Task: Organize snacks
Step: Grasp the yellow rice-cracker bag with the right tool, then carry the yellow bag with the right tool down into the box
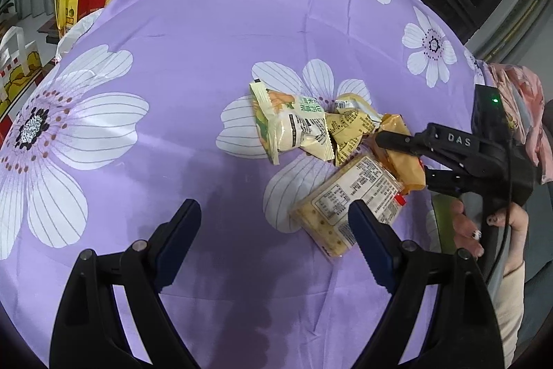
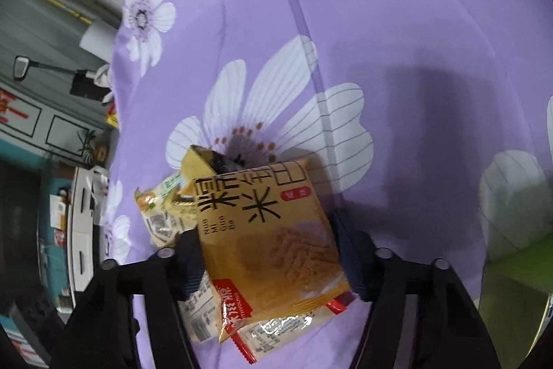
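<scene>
A small heap of snacks lies on the purple flowered tablecloth (image 1: pixel 207 40). My right gripper (image 1: pixel 406 158) (image 2: pixel 268 244) is shut on an orange snack packet (image 1: pixel 404 165) (image 2: pixel 273 230), with a finger against each side of it. Under and beside that packet lie a clear cracker pack (image 1: pixel 345 203) (image 2: pixel 269 331), a yellow packet (image 1: pixel 349 127) and a green-and-white packet (image 1: pixel 290 123) (image 2: pixel 155 206). My left gripper (image 1: pixel 273 217) stands open over bare cloth; its right finger is close to the cracker pack without touching it.
A person's hand (image 1: pixel 466 227) holds the right gripper's handle. Red and yellow bags (image 1: pixel 79 2) stand beyond the table's left edge. A pink patterned item (image 1: pixel 525 99) lies at the right edge. A green surface (image 2: pixel 511 268) shows at the lower right.
</scene>
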